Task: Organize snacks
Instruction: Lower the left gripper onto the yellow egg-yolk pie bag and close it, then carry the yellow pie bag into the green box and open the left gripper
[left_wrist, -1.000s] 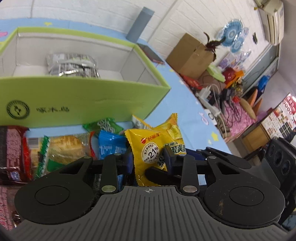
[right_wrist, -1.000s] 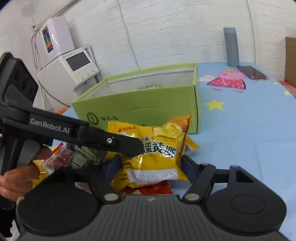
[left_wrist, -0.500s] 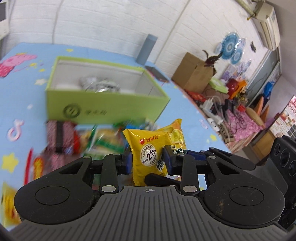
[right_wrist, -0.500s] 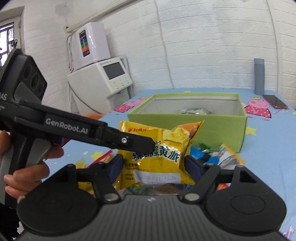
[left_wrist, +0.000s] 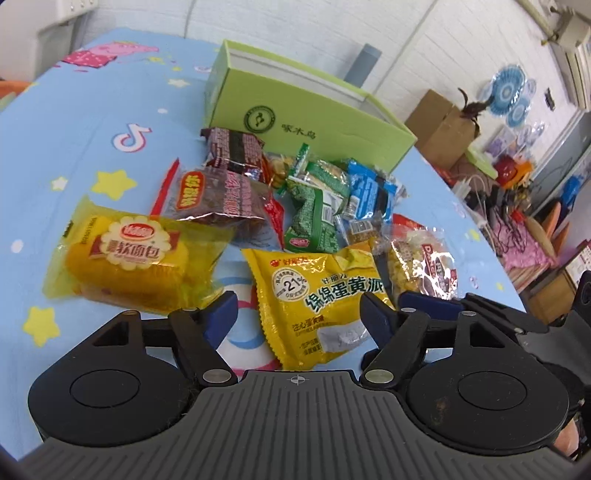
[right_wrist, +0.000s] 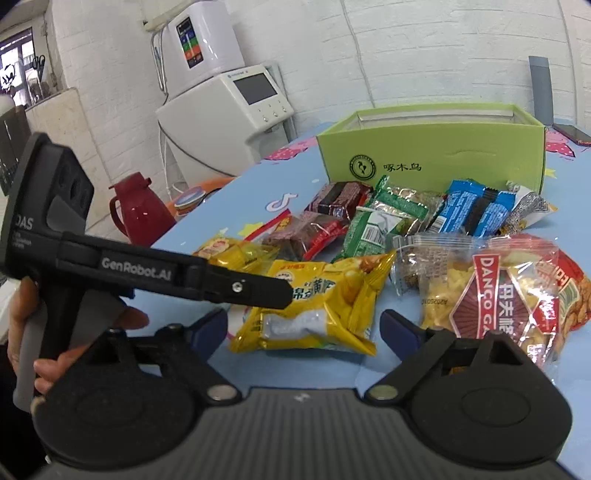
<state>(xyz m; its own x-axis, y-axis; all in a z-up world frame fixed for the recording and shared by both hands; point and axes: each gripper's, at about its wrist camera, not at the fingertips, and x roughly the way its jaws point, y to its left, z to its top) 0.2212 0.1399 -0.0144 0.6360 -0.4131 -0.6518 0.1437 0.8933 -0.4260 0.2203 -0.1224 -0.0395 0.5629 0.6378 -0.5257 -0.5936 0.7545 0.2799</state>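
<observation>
A yellow egg-yolk pie packet lies flat on the blue table, in front of a pile of snacks. My left gripper straddles it with its jaws opening; neither pad touches the packet. The right wrist view shows the same packet between the widely spread, still opening fingers of my right gripper, also untouched. There the left gripper reaches in from the left over the packet, held by a hand. The green open box stands behind the pile.
The pile holds a yellow bread pack, brown cake packs, green packets, a blue packet and a Danco pack. A red jug and a white appliance stand past the table's left edge.
Both grippers pulled back from the green box. The yellow packet, held up in the left gripper before, now lies on the table. The left jaws let go and the right jaws spread wider.
</observation>
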